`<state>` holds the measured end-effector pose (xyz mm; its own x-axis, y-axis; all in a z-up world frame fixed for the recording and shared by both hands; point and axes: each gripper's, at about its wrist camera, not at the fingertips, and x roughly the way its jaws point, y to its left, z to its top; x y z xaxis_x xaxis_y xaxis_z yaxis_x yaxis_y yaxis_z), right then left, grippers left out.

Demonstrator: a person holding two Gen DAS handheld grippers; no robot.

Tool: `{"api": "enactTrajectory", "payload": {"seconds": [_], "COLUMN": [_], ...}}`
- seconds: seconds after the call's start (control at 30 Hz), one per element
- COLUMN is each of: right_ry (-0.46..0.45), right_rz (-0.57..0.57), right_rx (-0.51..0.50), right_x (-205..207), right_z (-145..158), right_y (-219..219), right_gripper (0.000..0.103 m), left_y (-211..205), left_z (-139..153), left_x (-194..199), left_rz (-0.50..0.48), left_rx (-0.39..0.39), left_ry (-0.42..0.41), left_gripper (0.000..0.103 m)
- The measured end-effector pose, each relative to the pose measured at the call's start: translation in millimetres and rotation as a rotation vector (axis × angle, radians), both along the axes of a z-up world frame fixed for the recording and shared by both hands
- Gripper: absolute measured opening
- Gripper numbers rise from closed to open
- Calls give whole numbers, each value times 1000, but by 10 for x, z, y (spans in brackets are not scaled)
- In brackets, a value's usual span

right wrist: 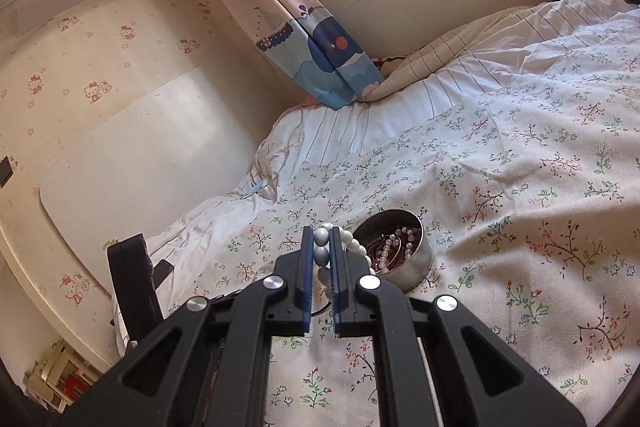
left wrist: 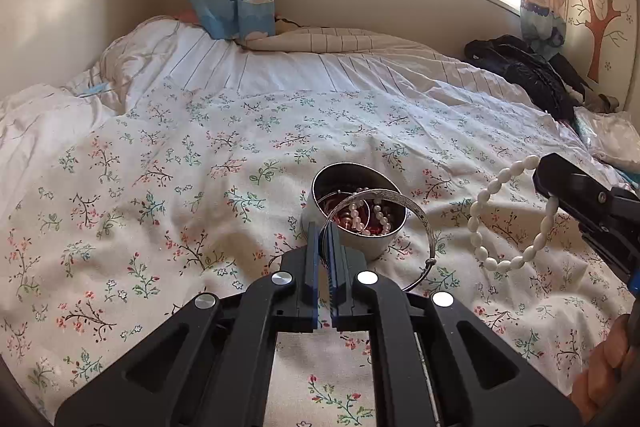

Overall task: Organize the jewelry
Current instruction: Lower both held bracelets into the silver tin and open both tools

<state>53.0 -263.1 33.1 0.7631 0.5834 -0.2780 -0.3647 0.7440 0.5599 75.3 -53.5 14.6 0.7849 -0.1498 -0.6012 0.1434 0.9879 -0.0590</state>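
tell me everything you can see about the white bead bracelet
The white oval-bead bracelet is a closed loop of glossy, elongated beads that look like plastic or shell. The right tool is shut on it, with two beads pinched between the blue-edged fingers. The loop hangs free in the air above the floral bedsheet, to the right of the round metal tin holding other jewelry. Apart from the tool, nothing visibly touches it.
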Motion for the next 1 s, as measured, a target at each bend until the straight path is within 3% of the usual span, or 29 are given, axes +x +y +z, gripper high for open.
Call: {"api": "enactTrajectory", "payload": {"seconds": [0.47, 1.0], "right_ry": [-25, 12], "right_rz": [16, 27], "right_rx": [-7, -49], "right_x": [409, 859], "right_z": [57, -116], "right_y": [108, 206], "right_gripper": [8, 8], "left_y": [-65, -166], "left_z": [-16, -129], "left_x": [281, 656], "left_rz": [6, -6], "left_rx": [1, -3], "left_ry": [-2, 26], "left_gripper": [4, 4]}}
